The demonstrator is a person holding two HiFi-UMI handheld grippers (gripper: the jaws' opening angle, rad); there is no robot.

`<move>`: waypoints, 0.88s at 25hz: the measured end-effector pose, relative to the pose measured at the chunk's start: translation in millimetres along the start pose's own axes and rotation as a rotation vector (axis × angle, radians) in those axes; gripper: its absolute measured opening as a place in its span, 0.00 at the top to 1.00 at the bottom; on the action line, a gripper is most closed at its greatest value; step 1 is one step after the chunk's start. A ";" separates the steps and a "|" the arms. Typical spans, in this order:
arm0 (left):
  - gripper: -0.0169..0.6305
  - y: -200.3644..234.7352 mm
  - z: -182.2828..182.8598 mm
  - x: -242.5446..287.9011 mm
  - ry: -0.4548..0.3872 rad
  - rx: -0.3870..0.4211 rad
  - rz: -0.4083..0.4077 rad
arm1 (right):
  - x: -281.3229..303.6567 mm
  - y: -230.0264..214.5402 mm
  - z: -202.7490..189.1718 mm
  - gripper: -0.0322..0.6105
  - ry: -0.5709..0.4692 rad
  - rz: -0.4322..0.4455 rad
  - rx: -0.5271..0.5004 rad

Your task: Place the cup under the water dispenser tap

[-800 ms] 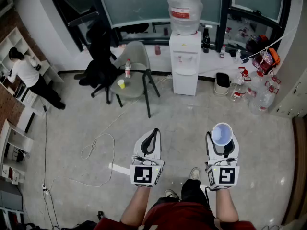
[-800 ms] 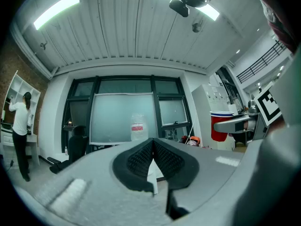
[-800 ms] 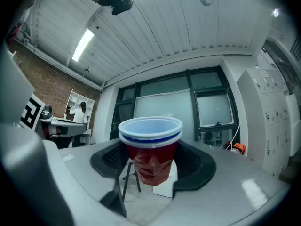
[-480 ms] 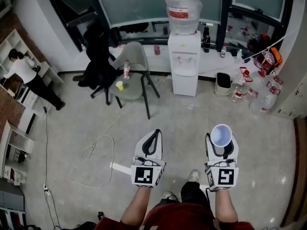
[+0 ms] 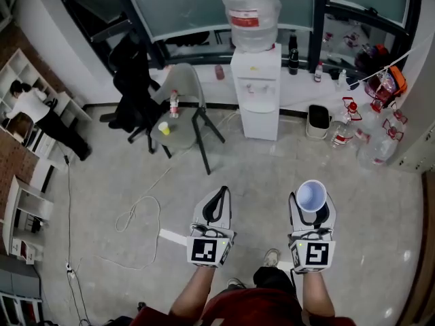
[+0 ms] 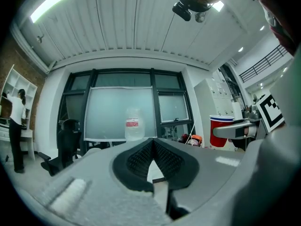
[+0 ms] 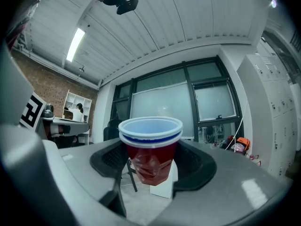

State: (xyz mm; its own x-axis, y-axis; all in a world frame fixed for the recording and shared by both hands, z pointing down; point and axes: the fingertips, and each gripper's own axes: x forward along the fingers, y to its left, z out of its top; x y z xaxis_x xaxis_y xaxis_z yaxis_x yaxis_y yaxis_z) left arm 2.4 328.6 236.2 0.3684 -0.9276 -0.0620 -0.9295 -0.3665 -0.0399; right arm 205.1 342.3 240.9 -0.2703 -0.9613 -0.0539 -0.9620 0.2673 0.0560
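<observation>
A red cup [image 7: 150, 150] w/ a white rim and a blue band is held upright in the right gripper [image 5: 312, 204]: the jaws are set wide and pressed on the cup's sides, and its wall is seen dented btwn the pads in the right gripper view. The left gripper [image 5: 218, 197] is held level beside it, well apart; its jaws are closed tip to tip w/ nothing btwn them. The cup is thus carried in the air above the grey floor [image 5: 272, 161], far from the white water dispenser [image 5: 255, 94], which is stood against the window wall ahead w/ a big clear bottle [image 5: 250, 11] on top. The taps [image 5: 255, 85] are seen on its front, w/ nothing set under them. To the dispenser's left a grey chair [image 5: 178, 107] is seen, w/ a small yellow cup [image 5: 164, 128] on its seat. A person [image 5: 30, 107] is seen at the shelves at far left.
</observation>
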 end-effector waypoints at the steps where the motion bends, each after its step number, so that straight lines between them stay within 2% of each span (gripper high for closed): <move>1: 0.97 -2.8 -2.7 10.0 0.003 0.002 0.007 | 5.8 -8.5 -2.8 0.50 0.006 0.004 0.002; 6: 0.97 -21.3 -6.2 58.8 0.011 0.012 0.007 | 33.3 -52.0 -20.2 0.50 0.037 0.016 0.021; 11: 0.97 -30.1 -11.7 91.1 0.012 0.009 0.009 | 59.4 -77.4 -32.6 0.50 0.052 0.033 0.025; 16: 0.97 -15.6 -17.2 114.6 0.016 -0.015 0.038 | 92.4 -77.4 -41.2 0.50 0.065 0.065 0.007; 22: 0.97 22.8 -41.8 142.1 0.034 -0.049 0.054 | 136.6 -61.1 -62.5 0.50 0.114 0.089 -0.014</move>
State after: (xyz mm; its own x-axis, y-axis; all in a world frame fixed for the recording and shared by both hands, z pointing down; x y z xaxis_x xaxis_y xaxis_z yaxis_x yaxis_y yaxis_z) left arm 33.0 185.4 268.1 0.3183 -0.9476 -0.0286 -0.9478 -0.3187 0.0111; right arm 229.4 190.5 292.4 -0.3475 -0.9354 0.0653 -0.9336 0.3517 0.0690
